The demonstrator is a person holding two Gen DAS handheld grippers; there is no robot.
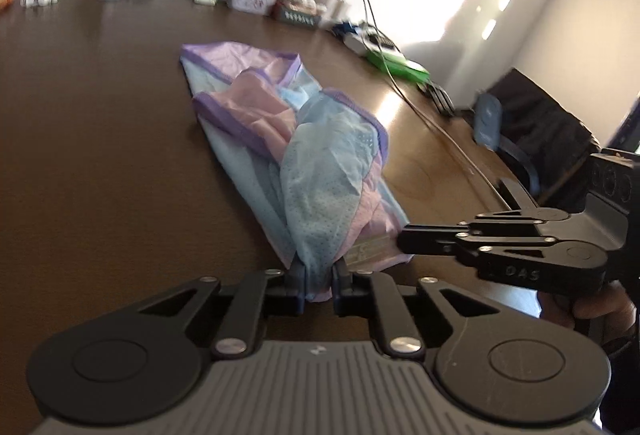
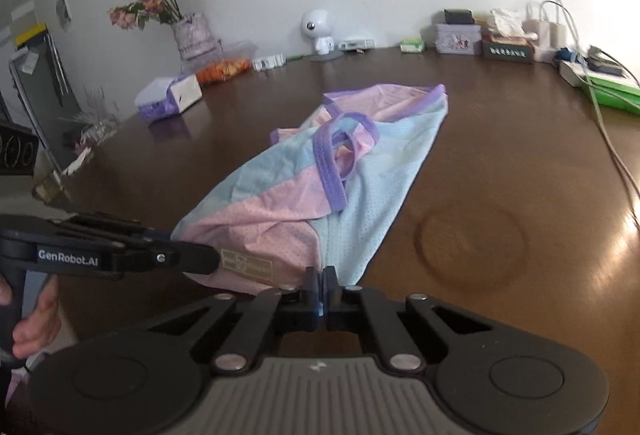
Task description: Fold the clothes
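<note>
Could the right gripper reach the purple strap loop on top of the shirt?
Probably not right now: the right gripper is shut on the shirt's near edge. It would have to let go first; nothing else blocks the strap loop.

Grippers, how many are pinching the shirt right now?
2. The left gripper pinches the shirt at its near edge, and the right gripper pinches that near edge just beside it.

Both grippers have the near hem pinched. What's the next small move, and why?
Probably draw both grippers apart. The left gripper and right gripper pinch the garment close together, and it lies bunched on the table, so tension should flatten it.
</note>
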